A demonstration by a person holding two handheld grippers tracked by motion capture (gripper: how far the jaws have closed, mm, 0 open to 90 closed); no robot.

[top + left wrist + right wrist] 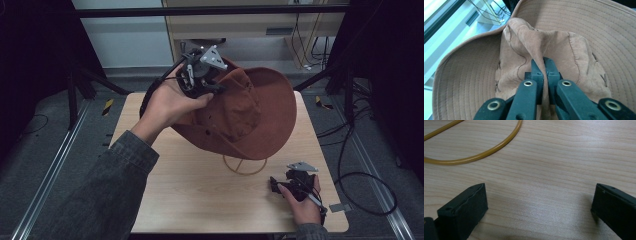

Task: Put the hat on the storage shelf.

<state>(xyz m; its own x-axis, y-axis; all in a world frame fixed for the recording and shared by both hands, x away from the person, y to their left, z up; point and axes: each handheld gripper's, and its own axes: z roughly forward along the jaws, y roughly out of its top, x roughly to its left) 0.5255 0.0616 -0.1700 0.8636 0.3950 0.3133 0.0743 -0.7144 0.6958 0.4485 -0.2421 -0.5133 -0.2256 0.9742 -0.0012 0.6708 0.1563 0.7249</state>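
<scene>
Left claw (543, 65) pinches a soft fold of the ridged, wide-brimmed brown hat (579, 30); right claw (539, 202) gapes.

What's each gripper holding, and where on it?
Left gripper pinches a fold of the brown hat's crown. Right gripper is open above the table, holding nothing.

The high view is looking down on the table (200, 200); both gripper views are sitting close, sharing its hat (579, 27) and wood.

light wooden table (200, 195); yellow wire ring (244, 165) lying flat on it, near middle.
</scene>
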